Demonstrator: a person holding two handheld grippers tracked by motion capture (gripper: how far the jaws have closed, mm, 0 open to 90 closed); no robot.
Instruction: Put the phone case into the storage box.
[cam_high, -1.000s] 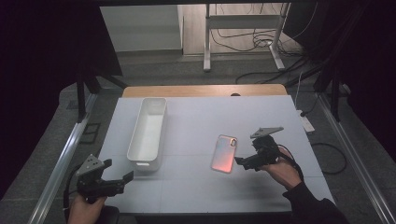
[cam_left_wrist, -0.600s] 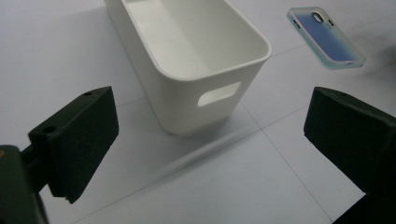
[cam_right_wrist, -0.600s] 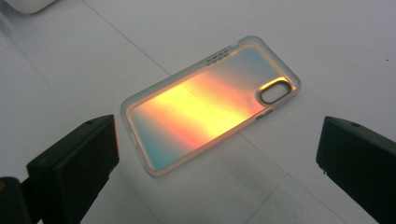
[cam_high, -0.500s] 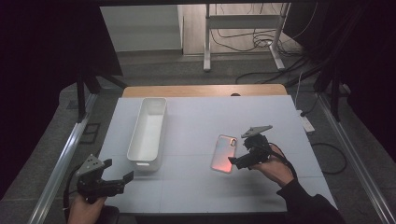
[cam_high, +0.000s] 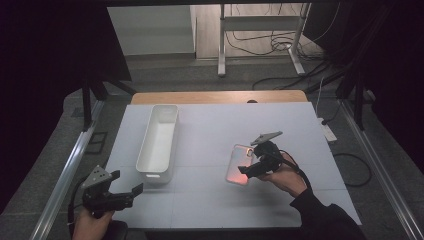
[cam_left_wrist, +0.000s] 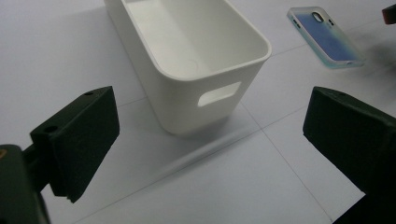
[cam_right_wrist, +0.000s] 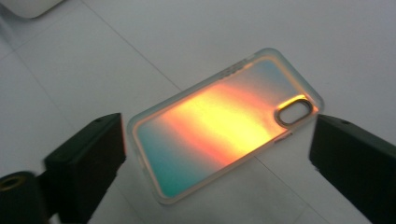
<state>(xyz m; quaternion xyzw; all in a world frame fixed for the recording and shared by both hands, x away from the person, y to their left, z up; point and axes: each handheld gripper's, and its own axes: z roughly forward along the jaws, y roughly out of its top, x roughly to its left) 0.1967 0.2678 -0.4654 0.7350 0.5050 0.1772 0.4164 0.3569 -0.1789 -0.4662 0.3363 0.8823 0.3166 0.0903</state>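
On the white counter (cam_high: 300, 130) a phone case (cam_high: 239, 164) lay flat, to the right of a long white bin (cam_high: 159, 140) and well apart from it. The case had a clear rim, a back that shone orange and teal, and an oval camera hole (cam_right_wrist: 293, 112) near one end. The right gripper (cam_high: 246, 171) was at the right edge of the case. In the right gripper view the case (cam_right_wrist: 224, 126) lay between the two black jaws, which had just been closing a little but stood wide and did not press on it; whether one jaw already touched the rim I could not tell. The left gripper (cam_high: 125, 184) was near the front left corner of the counter, its jaws wide apart and holding nothing. In the left gripper view the bin (cam_left_wrist: 187, 60) stood just ahead, its handle slot (cam_left_wrist: 218, 94) turned toward the camera.
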